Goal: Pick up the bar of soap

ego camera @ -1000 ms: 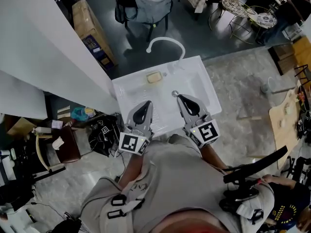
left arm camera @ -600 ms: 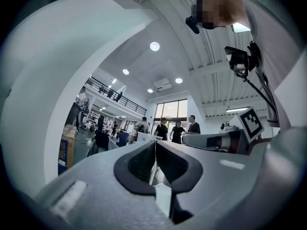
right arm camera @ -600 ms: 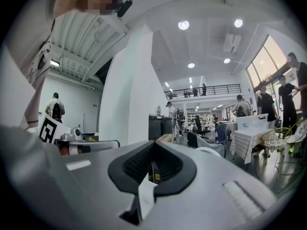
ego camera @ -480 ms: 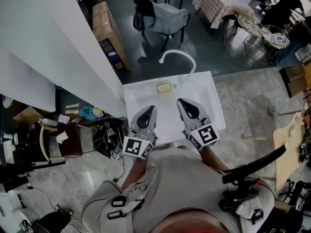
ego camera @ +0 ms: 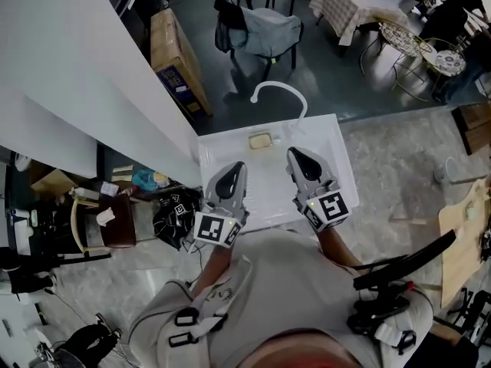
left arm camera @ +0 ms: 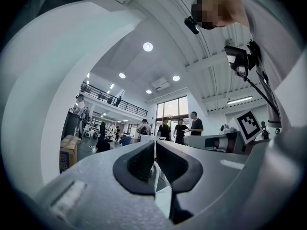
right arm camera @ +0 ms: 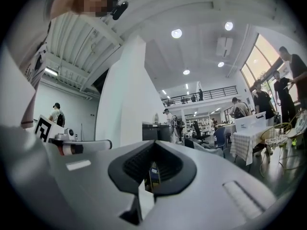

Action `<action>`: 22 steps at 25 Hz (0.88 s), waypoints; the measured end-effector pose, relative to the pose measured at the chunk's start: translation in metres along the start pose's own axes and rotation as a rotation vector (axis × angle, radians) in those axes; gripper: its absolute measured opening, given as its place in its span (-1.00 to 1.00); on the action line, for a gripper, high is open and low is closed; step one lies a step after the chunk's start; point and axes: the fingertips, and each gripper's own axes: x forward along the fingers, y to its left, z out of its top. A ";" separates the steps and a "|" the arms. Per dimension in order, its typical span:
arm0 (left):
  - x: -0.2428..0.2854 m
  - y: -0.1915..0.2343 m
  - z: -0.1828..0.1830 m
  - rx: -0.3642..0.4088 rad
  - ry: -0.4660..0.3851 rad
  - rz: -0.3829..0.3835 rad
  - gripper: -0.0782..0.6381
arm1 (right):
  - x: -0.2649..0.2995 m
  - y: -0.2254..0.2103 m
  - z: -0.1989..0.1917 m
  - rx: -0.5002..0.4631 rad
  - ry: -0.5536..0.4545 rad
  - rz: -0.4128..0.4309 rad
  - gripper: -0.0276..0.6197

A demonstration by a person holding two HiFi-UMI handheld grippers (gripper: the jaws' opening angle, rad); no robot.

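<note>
I see soap bar (ego camera: pixel 261 139) on sink (ego camera: pixel 341 176) far rim, beside faucet (ego camera: pixel 281 92) base. Left gripper (ego camera: pixel 235 167), right gripper (ego camera: pixel 294 155) both clenched, empty, over basin, soap ahead. Wall panel (ego camera: pixel 92 83) close off sink's left edge.

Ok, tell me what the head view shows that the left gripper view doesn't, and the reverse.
Only the head view shows the bar of soap lying at the back of the white sink, near the curved faucet, with the left gripper and right gripper over the basin. Only the left gripper view shows the left gripper's jaws together with nothing between them, and people standing by tall windows. Both show the right gripper's marker cube and the cardboard box.
</note>
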 end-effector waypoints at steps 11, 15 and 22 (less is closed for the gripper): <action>0.029 0.000 -0.018 0.051 0.069 0.018 0.24 | -0.008 -0.040 -0.009 0.042 0.006 -0.069 -0.91; 0.040 0.009 -0.046 0.056 0.147 -0.034 0.23 | -0.008 -0.042 -0.016 0.051 0.013 -0.080 -0.91; 0.087 0.036 -0.127 0.280 0.434 -0.186 0.22 | -0.016 -0.053 -0.021 0.062 0.017 -0.118 -0.91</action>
